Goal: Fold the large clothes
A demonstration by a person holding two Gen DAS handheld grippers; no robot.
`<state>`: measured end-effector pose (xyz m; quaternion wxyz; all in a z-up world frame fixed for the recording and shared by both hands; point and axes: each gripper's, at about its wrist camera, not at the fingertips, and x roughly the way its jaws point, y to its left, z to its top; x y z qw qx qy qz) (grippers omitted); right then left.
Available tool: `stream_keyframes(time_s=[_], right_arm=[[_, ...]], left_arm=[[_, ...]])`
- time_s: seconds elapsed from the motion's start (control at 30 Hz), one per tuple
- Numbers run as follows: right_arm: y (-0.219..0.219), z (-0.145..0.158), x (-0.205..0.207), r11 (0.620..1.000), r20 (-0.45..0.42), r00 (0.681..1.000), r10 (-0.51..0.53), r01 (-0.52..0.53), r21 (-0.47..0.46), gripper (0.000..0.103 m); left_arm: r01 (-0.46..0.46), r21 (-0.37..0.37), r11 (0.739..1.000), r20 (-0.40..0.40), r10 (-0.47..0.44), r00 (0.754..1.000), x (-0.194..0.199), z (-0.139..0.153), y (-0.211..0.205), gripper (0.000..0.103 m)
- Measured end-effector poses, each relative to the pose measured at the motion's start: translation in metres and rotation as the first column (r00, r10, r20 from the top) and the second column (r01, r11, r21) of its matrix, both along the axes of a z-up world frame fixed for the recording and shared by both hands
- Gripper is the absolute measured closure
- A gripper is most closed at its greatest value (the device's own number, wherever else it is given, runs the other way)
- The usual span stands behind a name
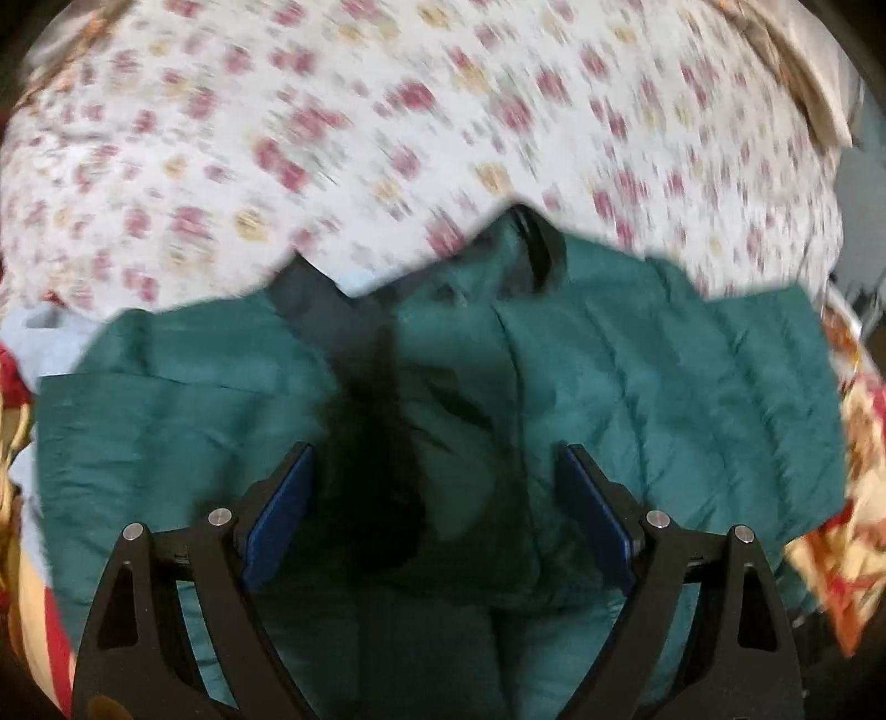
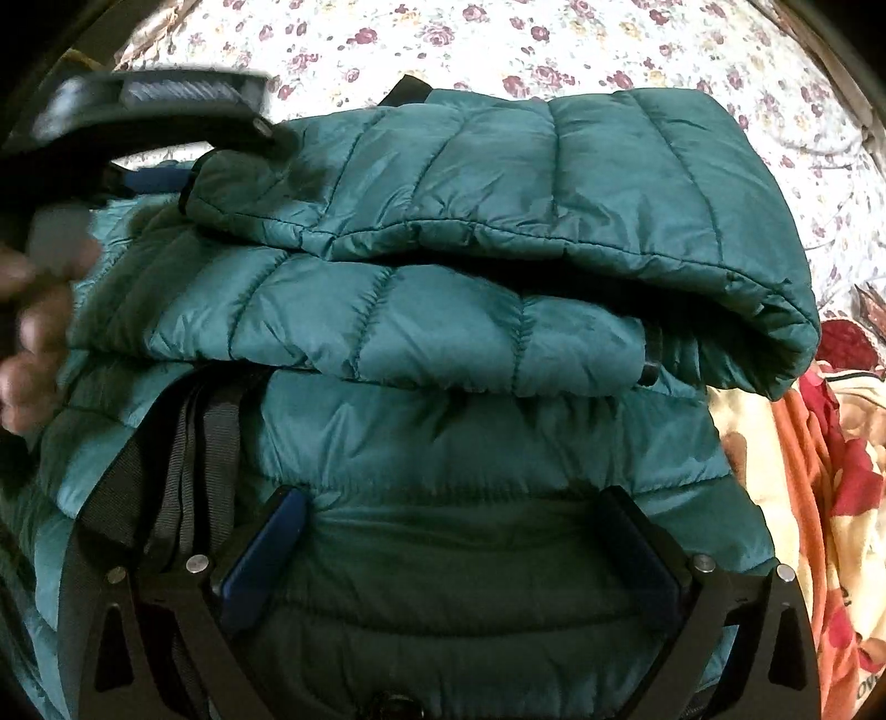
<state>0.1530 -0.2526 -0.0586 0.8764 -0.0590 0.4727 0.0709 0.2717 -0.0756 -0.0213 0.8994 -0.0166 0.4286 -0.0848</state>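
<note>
- Teal quilted jacket (image 2: 498,232) folded in layers on floral bed sheet (image 2: 609,50), near its patterned-blanket edge.
- Right gripper (image 2: 454,545) wide, gripping nothing; left gripper (image 1: 437,498) wide, empty.
- Press layers flat, align edges.

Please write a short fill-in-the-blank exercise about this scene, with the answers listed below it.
1. The puffer jacket is ____ in colour.
2. The bedsheet beneath it has a ____ print.
3. Both the left tongs and the right tongs stand ____.

Answers: teal green; floral; open
</note>
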Motion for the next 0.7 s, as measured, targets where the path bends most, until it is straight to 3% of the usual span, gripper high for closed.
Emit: stream_keyframes(time_s=[0.03,0.07,0.13,0.4,0.53,0.7], right_arm=[[0.001,0.0,0.0,1.0,0.0,1.0,0.0,0.0,0.0,0.0],[0.001,0.0,0.0,1.0,0.001,1.0,0.0,0.0,0.0,0.0],[0.001,0.0,0.0,1.0,0.0,1.0,0.0,0.0,0.001,0.0],[0.001,-0.001,0.0,1.0,0.001,1.0,0.0,0.0,0.002,0.0],[0.002,-0.001,0.0,1.0,0.002,1.0,0.0,0.0,0.003,0.0],[0.002,0.0,0.0,1.0,0.003,1.0,0.0,0.0,0.005,0.0]], left_arm=[[0.013,0.012,1.0,-0.008,-0.013,1.0,0.001,-0.007,-0.004,0.026],[0.022,-0.003,1.0,-0.012,-0.022,1.0,0.0,-0.01,-0.004,0.05],[0.015,-0.056,0.998,-0.02,-0.016,1.0,-0.003,-0.006,0.0,0.081],[0.029,-0.159,0.987,0.116,-0.01,0.993,-0.053,0.051,0.03,0.084],[0.007,-0.149,0.989,0.193,0.022,0.981,-0.079,0.076,0.064,0.084],[-0.064,-0.094,0.994,0.186,0.081,0.979,-0.099,0.062,0.118,0.084]])
